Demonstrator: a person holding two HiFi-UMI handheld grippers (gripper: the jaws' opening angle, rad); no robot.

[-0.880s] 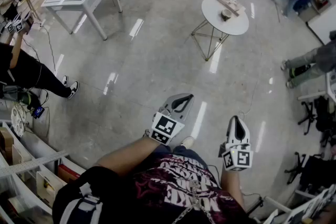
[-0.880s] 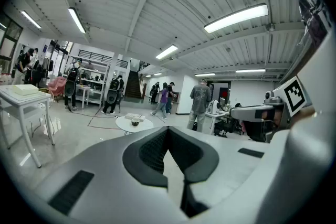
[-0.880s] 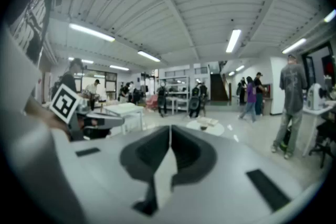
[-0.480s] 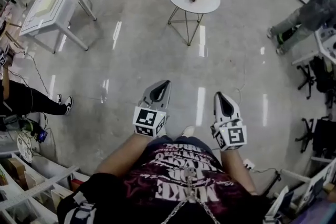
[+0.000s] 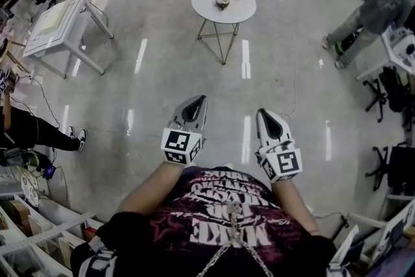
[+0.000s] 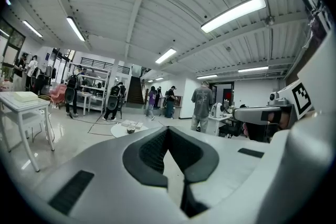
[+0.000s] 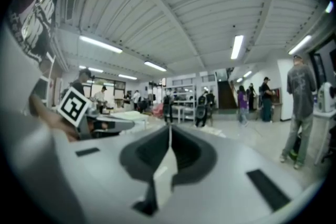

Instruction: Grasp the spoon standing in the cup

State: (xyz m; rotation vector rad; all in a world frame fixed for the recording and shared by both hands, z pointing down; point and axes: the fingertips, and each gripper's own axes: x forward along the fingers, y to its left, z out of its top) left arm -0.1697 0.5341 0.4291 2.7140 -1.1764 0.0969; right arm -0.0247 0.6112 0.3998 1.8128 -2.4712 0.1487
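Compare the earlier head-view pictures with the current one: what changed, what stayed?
The view swung: the round table with the cup slid from upper right to upper centre, ahead of both tools. Nothing was grasped or released. The left tool and right tool stay shut, empty, held out in front.

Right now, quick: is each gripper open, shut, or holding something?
Left gripper: closed, jaw tips together, holding nothing.
Right gripper: closed, jaw tips together, holding nothing.
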